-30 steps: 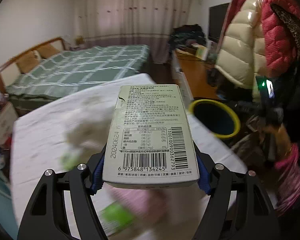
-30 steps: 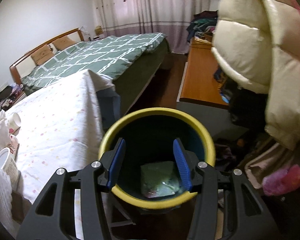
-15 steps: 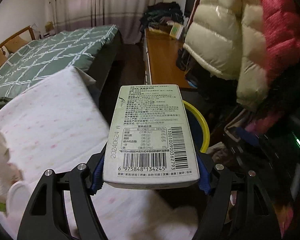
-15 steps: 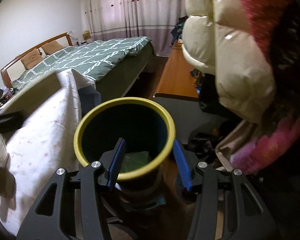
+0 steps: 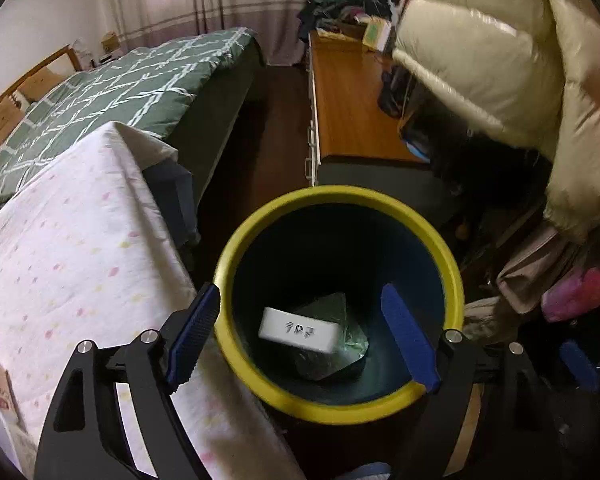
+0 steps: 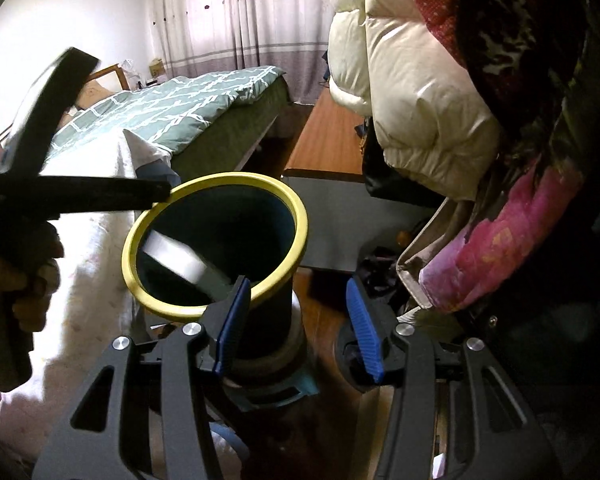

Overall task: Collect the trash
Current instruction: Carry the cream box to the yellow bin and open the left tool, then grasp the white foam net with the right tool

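A dark bin with a yellow rim (image 5: 240, 236) stands beside the table. My left gripper (image 5: 302, 334) is open and empty right above its mouth. The white drink carton (image 5: 298, 329) is inside the bin, on a green wrapper (image 5: 350, 334). In the right wrist view the carton (image 6: 174, 260) is a blur inside the bin (image 6: 288, 208), with the left gripper's black frame (image 6: 72, 194) over the rim. My right gripper (image 6: 296, 320) is open and empty, low beside the bin's right side.
The table with a dotted white cloth (image 5: 72, 256) lies left of the bin. A green bed (image 5: 132, 80) is behind, a wooden cabinet (image 5: 348, 108) at the back. Puffy coats (image 5: 500, 60) hang on the right, close to the bin.
My left gripper swung right from the table to over the bin, opened and let the carton go into it. My right gripper drew back right, off the bin's mouth.
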Tool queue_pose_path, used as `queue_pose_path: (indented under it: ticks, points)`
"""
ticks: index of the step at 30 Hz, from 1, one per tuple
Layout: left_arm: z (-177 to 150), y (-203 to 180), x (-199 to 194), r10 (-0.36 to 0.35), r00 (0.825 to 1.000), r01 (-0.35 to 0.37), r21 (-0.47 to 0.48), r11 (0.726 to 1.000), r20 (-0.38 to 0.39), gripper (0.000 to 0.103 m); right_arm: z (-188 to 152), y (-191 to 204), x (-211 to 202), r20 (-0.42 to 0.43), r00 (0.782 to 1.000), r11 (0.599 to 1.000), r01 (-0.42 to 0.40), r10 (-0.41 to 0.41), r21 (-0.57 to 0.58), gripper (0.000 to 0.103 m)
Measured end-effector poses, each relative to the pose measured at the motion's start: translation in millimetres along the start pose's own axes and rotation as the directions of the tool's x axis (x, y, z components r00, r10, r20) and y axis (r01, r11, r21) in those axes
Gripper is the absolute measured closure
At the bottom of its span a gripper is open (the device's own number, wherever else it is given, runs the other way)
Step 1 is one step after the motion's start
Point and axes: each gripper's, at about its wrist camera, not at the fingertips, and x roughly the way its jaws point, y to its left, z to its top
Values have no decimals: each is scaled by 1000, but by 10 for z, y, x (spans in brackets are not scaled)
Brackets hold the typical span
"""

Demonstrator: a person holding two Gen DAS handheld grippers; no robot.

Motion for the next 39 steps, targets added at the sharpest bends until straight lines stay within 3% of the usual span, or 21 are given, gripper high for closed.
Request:
queue_pose_path:
  ticks: [3, 8, 11, 17, 21, 27, 29, 33, 39]
  points:
    - [-68, 158, -433, -21, 998, 22, -14, 1000, 55, 21, 4, 63, 3, -1, 1000, 1000, -13, 13, -1, 55]
    - [-333, 429, -1401, -21, 979, 24, -14, 1000, 202, 9, 7, 277, 5, -4, 999, 998, -54, 54, -18, 55]
    - [-534, 616, -1789, -17, 971, 20, -10, 1000, 239, 8, 23, 475, -19, -3, 996, 996, -88, 87, -36, 55]
    - [-1079, 1391, -2472, 109, 948, -81, -105, 991, 299, 7, 67, 993, -169, 16, 984, 980, -177, 179, -86, 55]
    - [-1526, 1983, -2861, 255, 915, -191, -221, 956, 312, 6, 61, 1417, -295, 15, 966, 959, -255, 258, -123, 49]
    - [-2156, 2642, -3257, 428, 859, -309, -380, 872, 283, 5, 8, 2057, -515, -7, 918, 907, -393, 397, -154, 47]
    - [-2290, 2766, -3339, 449, 849, -320, -405, 857, 280, 5, -26, 2251, -604, -20, 896, 885, -441, 443, -149, 39]
    - [-2443, 2865, -3438, 459, 838, -318, -420, 850, 296, 5, -90, 2602, -764, -26, 872, 861, -487, 489, -148, 28]
    - [-2572, 2967, -3476, 449, 839, -297, -433, 851, 308, 5, -238, 3098, -873, -76, 872, 851, -489, 484, -189, 21]
